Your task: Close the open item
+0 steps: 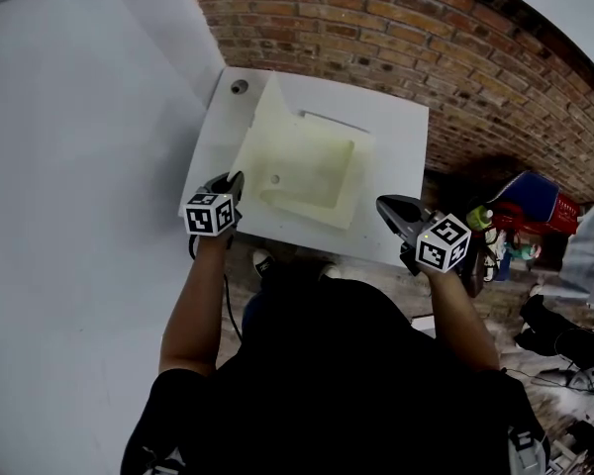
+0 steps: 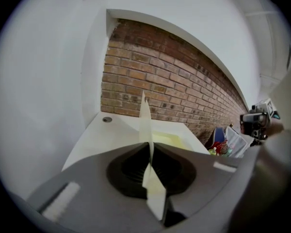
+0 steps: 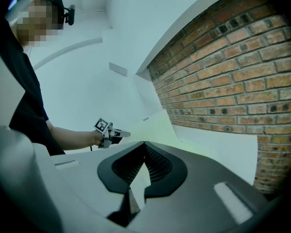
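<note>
**A:** What does the head view show?

**B:** A white table [image 1: 396, 117] stands against a brick wall [image 1: 426, 28]. An open pale cream box [image 1: 312, 176] lies flat on the table. Its left flap [image 1: 262, 127] is tilted upward. The left gripper [image 1: 233, 181] is at the box's near left corner. The right gripper [image 1: 384, 206] is just beside the near right corner, over the table's front edge.

**A:** And the left gripper view?

**B:** The jaws are pressed together on the thin cream flap [image 2: 145, 120]. The flap stands up edge-on between them and rises above the tips. The table is beyond it.

**A:** The right gripper view?

**B:** The jaw tips meet, and nothing sticks out past them. Across the table, the person's arm [image 3: 70, 139] holds the left gripper [image 3: 123, 134] against the raised flap [image 3: 155, 125].
</note>
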The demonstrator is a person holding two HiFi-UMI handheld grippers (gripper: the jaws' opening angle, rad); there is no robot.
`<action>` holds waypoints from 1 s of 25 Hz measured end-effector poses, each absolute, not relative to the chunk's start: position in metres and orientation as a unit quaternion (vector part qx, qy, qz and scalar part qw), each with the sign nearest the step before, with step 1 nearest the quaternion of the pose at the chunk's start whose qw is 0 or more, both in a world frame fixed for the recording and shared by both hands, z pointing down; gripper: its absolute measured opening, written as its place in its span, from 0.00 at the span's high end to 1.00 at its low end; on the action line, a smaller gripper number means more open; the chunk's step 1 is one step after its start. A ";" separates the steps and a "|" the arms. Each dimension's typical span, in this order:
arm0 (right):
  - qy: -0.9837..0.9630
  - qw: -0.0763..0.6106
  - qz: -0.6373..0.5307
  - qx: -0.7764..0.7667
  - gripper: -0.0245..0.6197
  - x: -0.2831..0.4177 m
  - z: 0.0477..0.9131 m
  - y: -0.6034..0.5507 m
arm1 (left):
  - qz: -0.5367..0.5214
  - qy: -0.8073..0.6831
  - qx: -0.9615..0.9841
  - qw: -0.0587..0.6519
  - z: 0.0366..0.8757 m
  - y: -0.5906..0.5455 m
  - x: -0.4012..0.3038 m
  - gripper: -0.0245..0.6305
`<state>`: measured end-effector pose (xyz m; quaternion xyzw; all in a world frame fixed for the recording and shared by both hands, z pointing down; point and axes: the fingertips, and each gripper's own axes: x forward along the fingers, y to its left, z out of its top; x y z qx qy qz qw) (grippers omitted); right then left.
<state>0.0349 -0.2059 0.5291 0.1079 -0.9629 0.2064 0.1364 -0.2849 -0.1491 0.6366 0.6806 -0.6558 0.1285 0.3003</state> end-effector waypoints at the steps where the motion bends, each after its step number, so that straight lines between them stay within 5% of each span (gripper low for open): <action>1: -0.963 0.136 0.206 0.110 0.96 0.037 0.529 -0.206 | 0.130 -0.653 0.684 0.300 0.635 -0.150 -0.281 0.95; 25: -0.952 0.138 0.222 0.157 0.96 0.090 0.544 -0.198 | 0.151 -0.567 0.748 0.311 0.636 -0.166 -0.172 0.93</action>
